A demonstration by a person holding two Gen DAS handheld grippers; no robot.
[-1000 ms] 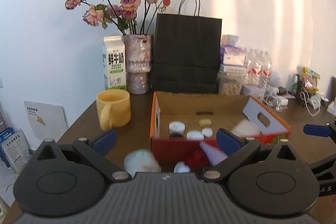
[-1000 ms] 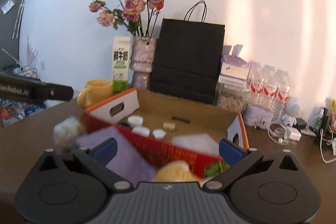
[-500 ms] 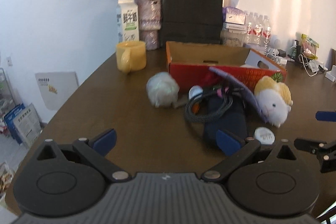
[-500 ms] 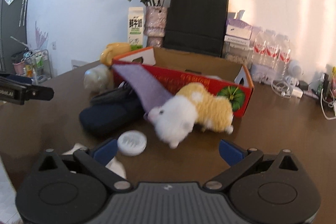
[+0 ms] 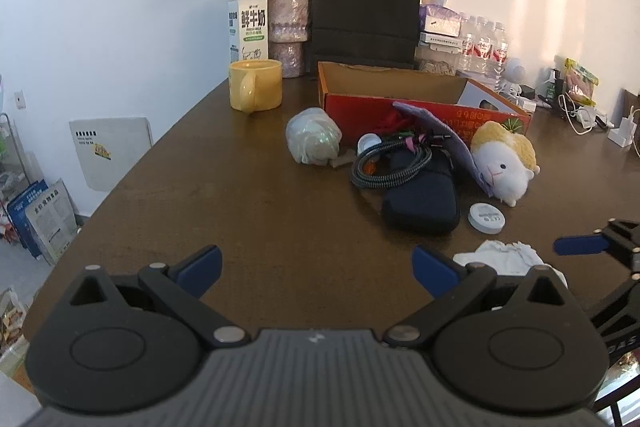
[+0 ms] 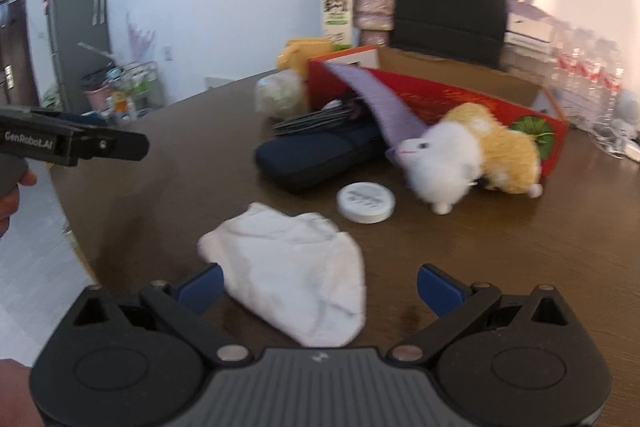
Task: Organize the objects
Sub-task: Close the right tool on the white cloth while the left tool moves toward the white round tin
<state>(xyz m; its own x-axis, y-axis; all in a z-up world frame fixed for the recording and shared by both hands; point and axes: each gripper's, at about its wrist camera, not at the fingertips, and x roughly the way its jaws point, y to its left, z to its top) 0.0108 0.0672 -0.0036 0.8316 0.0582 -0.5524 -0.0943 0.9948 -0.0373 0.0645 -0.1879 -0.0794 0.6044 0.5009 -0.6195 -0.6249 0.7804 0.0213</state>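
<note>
A red cardboard box [image 5: 424, 105] [image 6: 460, 99] stands on the brown table [image 5: 240, 195]. In front of it lie a yellow-and-white plush toy [image 5: 506, 163] [image 6: 472, 151], a purple cloth [image 5: 444, 131], a dark blue pouch [image 5: 420, 195] [image 6: 312, 157], a coiled cable [image 5: 390, 163], a pale wrapped ball [image 5: 314, 141], a white round lid [image 5: 486, 217] [image 6: 366, 203] and a white cloth [image 6: 296, 275] [image 5: 504, 257]. My left gripper [image 5: 316, 265] is open over bare table. My right gripper [image 6: 320, 285] is open, with the white cloth lying partly between its fingers.
A yellow mug [image 5: 256, 85], a milk carton [image 5: 248, 23], a vase of dried roses [image 5: 286, 23] and a black paper bag [image 5: 366, 11] line the back. Water bottles [image 5: 482, 45] and chargers [image 5: 584, 115] sit at the far right. The table's rounded edge runs along the left.
Both grippers have pulled back from the box toward the near table edge. The whole pile in front of the box and the white cloth have come into view.
</note>
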